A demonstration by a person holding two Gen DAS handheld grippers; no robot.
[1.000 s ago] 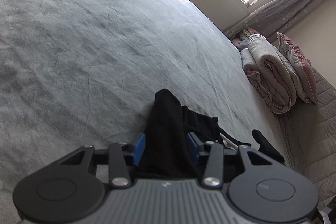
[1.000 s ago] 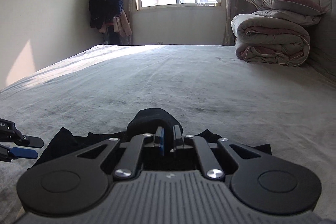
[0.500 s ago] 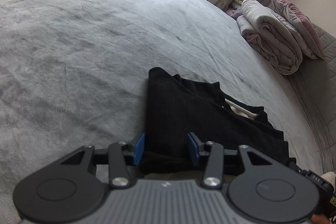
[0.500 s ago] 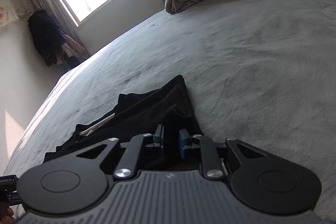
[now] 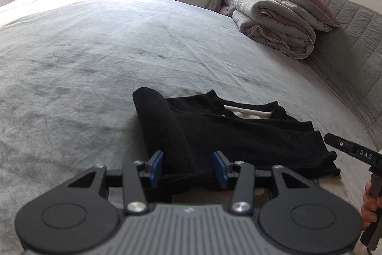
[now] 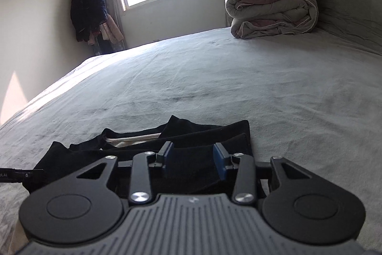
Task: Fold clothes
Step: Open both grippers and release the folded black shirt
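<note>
Black knit garment (image 6: 195,135) with white inner lining now lies flat near grey bed's (image 6: 214,78) front edge, no longer bunched and lifted. Right gripper (image 6: 193,160) jaws opening, pads clear of cloth, released. Left gripper (image 5: 188,167) parted, straddling raised fold, not pinching. Fold laid; judged ready for next crease.

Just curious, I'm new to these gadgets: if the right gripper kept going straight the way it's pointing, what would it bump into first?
Most likely the black garment lying on the bed: it already sits between the right gripper's opening jaws. Depth is hard to judge.
</note>
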